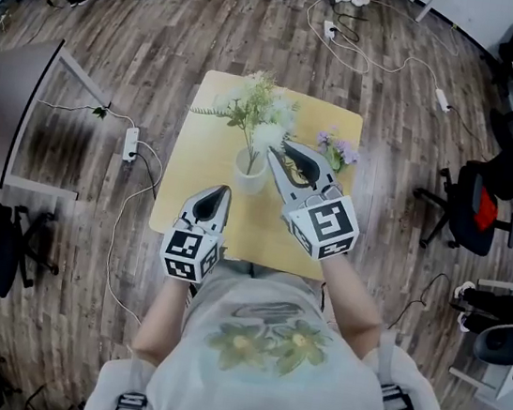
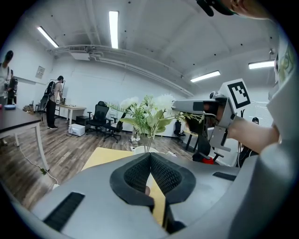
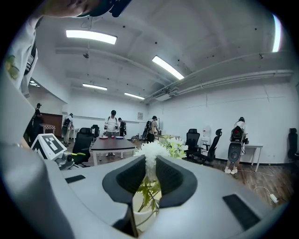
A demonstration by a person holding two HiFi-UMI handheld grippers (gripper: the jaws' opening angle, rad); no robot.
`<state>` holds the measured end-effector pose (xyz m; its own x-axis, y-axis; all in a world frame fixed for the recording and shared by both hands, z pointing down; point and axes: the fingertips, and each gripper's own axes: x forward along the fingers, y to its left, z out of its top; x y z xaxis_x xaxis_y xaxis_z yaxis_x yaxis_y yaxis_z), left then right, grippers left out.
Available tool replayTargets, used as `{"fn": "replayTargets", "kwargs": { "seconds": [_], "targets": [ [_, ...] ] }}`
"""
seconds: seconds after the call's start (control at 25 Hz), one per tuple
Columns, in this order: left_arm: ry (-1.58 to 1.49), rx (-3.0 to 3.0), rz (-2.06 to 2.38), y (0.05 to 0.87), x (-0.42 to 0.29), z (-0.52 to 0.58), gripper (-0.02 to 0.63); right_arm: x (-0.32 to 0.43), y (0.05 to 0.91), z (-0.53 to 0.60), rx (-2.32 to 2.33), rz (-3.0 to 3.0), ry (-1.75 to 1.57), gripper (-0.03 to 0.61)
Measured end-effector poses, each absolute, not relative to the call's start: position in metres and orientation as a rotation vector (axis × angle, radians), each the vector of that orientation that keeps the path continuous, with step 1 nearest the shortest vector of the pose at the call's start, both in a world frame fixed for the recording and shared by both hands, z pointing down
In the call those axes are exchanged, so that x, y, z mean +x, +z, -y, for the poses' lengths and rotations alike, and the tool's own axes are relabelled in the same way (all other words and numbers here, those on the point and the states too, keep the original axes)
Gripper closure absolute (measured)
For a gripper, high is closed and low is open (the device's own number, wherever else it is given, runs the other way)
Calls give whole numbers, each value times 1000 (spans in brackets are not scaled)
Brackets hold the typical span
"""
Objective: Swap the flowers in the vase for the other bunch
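Note:
A white vase [image 1: 248,177] stands mid-table on the yellow table [image 1: 195,172], holding a bunch of white flowers with green leaves [image 1: 255,114]. My right gripper [image 1: 283,148] comes at the bunch from the right. In the right gripper view its jaws [image 3: 150,161] are shut on the stems just under the white bloom [image 3: 152,150], with the vase rim [image 3: 142,207] below. The lower stems still reach into the vase. A purple bunch [image 1: 338,150] lies on the table's far right. My left gripper [image 1: 220,190] hovers near the vase, shut and holding nothing [image 2: 150,156].
A power strip [image 1: 131,144] with cables lies on the wooden floor left of the table. A dark desk [image 1: 5,107] stands further left and office chairs [image 1: 469,206] to the right. People stand at desks in the background of both gripper views.

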<state>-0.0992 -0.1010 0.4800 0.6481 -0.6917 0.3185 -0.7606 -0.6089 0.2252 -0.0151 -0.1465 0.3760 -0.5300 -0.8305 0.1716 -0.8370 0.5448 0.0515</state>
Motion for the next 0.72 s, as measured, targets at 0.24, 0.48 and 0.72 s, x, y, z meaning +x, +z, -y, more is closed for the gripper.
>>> {"fn": "replayTargets", "kwargs": {
  "seconds": [0.24,0.48,0.72],
  "targets": [
    [274,2524,1170,476,-97,102,595,-6,356,159,1443,2608,-15,488],
    [276,2525,1178,472,-91,109,595,10,336,179,1472,2621,-67,489],
    [278,2523,1184,474,-94,108,595,18,316,186,1514,2635,-118,491]
  ]
}}
